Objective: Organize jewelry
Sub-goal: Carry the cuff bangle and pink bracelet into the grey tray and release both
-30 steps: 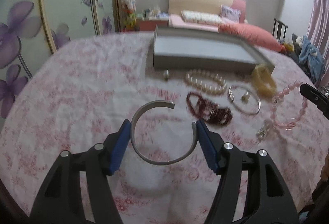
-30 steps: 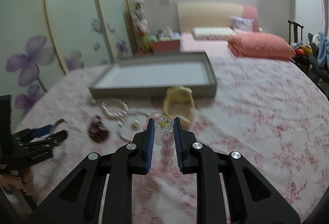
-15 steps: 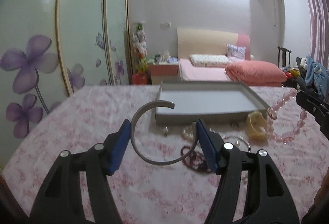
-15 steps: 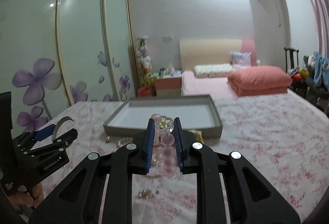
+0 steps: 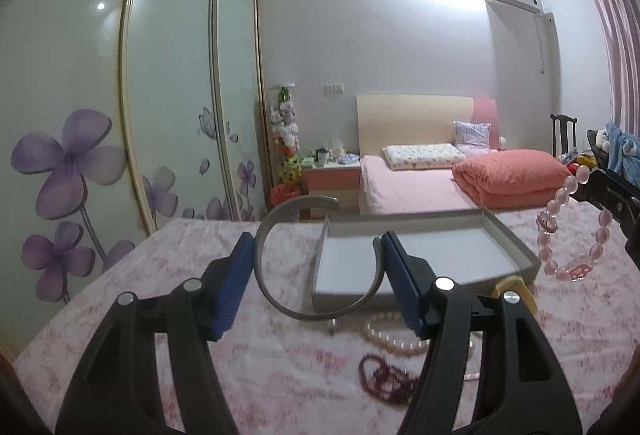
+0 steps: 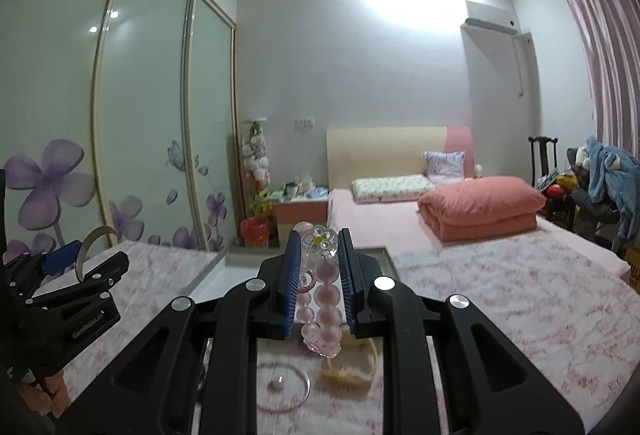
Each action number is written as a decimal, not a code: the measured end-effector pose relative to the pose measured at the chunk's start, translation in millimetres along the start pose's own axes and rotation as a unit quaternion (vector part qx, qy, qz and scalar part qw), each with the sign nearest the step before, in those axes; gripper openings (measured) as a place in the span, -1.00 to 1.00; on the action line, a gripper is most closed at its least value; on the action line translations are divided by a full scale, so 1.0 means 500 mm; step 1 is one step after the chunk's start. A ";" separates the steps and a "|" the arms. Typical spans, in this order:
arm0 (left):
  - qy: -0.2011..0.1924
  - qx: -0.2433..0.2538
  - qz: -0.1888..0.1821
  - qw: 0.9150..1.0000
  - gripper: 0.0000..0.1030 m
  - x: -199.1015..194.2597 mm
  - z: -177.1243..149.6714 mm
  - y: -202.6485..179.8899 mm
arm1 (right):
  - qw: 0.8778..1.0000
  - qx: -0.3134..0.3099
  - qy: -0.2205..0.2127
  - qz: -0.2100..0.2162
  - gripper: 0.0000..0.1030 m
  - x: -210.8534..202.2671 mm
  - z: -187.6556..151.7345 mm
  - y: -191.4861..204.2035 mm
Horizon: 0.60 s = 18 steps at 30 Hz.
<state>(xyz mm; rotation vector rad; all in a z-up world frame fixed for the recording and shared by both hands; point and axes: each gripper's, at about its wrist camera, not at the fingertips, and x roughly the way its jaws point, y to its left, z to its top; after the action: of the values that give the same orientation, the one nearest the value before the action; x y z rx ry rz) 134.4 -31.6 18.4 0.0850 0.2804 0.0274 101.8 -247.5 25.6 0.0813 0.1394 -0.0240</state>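
Observation:
My left gripper [image 5: 318, 275] is shut on an open silver cuff bangle [image 5: 316, 200], one blue pad on each side of the band, held in the air in front of the grey tray [image 5: 512, 235]. My right gripper [image 6: 319, 275] is shut on a pink bead bracelet [image 6: 326, 299] with a clear flower charm; the loop hangs down between and below the pads. In the left wrist view that bracelet [image 5: 560, 231] dangles at the right, near the tray's right rim. The tray's white floor looks bare. The right wrist view shows the left gripper [image 6: 68, 263] at the far left.
On the pink floral cloth in front of the tray lie a pearl bracelet [image 5: 394, 339], a dark red bead bracelet [image 5: 384, 379], a yellow bangle [image 5: 516, 287] and a small stud [image 5: 331, 325]. A thin silver bangle [image 6: 282, 383] lies under the right gripper. A bed [image 5: 420, 179] stands behind.
Both grippers have risen and tipped upward, so the views swung from the table top to the room. The cuff and the pink bracelet stay gripped and are lifted off the cloth.

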 end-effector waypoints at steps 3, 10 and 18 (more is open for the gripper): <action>-0.008 0.001 -0.002 1.000 0.22 0.024 0.021 -0.004 | 1.000 -0.003 -0.012 -0.005 -0.62 0.021 0.012 -0.002; 0.003 -0.008 -0.012 1.000 0.22 0.117 0.053 -0.018 | 1.000 -0.001 -0.010 -0.010 -0.61 0.100 0.020 0.001; 0.049 -0.025 -0.024 0.998 0.22 0.257 0.041 -0.035 | 0.999 0.002 0.032 -0.017 -0.61 0.230 -0.015 0.008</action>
<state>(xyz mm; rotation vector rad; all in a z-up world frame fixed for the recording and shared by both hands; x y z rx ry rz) 263.6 -45.5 0.9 0.0269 0.3800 -0.0088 214.8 -244.9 2.7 0.0828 0.2056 -0.0550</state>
